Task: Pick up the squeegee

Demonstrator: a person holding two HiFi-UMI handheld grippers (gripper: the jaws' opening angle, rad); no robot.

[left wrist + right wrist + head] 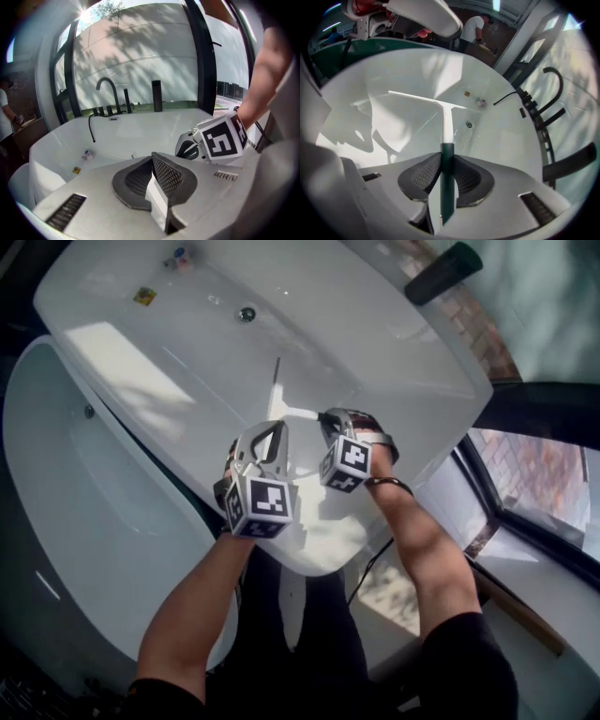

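The squeegee [446,124] has a white blade and shaft and a dark green handle. My right gripper [446,164] is shut on that green handle, and the blade hangs in the air above the white bathtub [393,136]. In the head view the squeegee [275,390] shows as a thin white bar ahead of the right gripper [330,420]. My left gripper [274,432] is held close beside it on the left. In the left gripper view its pads [166,173] meet at the tips with nothing between them, and the right gripper's marker cube [220,138] is just to the right.
The tub has a drain [247,313], a small bottle [180,257] and a yellow sticker [144,296] at its far end. A black tap [108,91] and a black cylinder [156,96] stand on the rim by the window. A second white basin [66,493] lies to the left.
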